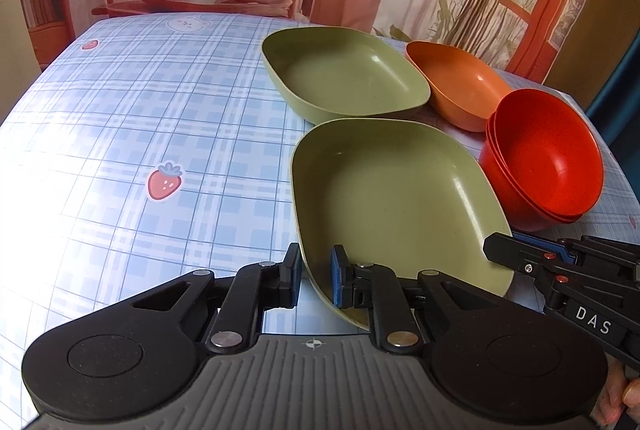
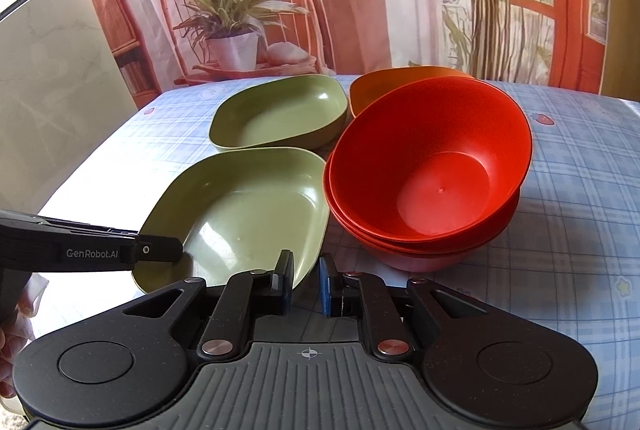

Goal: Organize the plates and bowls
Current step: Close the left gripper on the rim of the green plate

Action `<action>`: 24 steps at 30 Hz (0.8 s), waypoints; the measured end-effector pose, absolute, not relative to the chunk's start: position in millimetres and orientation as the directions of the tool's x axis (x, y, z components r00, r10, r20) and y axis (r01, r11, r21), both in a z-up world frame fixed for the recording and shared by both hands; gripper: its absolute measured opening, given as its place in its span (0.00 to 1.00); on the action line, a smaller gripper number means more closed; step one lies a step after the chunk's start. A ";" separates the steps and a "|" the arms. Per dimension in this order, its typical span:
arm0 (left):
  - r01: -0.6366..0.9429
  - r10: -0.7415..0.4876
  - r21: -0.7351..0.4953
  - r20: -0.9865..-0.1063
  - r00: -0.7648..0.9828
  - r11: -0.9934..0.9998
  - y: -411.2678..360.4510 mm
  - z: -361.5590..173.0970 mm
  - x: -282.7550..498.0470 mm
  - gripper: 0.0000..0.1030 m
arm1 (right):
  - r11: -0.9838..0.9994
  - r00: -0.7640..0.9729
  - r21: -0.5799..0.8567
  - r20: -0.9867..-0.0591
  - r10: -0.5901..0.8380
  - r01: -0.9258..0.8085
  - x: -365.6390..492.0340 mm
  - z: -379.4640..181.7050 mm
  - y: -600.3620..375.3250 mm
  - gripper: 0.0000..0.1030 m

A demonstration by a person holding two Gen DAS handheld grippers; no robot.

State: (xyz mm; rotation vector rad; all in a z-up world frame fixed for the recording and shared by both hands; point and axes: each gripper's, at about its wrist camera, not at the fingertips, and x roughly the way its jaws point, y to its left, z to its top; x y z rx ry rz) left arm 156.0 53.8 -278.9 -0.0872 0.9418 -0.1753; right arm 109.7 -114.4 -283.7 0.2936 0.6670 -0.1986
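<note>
Both grippers are clamped on the near rim of the same green plate (image 1: 396, 197), the one closest to the person on the checked tablecloth (image 1: 140, 109). The left gripper (image 1: 316, 280) pinches the rim's left corner, one pad inside and one outside; the right gripper (image 2: 306, 280) bites the rim further right. A second green plate (image 1: 344, 77) sits just behind it, an orange dish (image 1: 456, 85) beyond that, and a stack of red bowls (image 2: 428, 173) beside the held plate. The likely step is lifting this plate onto the far green one. To do it well, both hands should rise together and keep the plate level, clear the far plate's rim, line up the corners, then lower it and only release once it has nested
</note>
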 end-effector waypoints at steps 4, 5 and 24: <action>0.071 -0.182 -0.172 -0.805 0.565 0.982 54.1 -278.1 156.8 0.16 | 0.943 0.771 0.212 -0.633 -0.068 0.258 107.0 -285.2 -116.0 0.12; 0.063 -0.179 -0.174 -0.807 0.563 0.983 53.4 -278.4 156.2 0.16 | 0.943 0.769 0.214 -0.636 -0.063 0.253 106.7 -284.7 -116.6 0.12; 0.123 -0.230 -0.195 -0.768 0.598 0.973 60.5 -258.6 133.3 0.16 | 0.922 0.752 0.223 -0.651 -0.100 0.316 98.2 -276.2 -106.9 0.11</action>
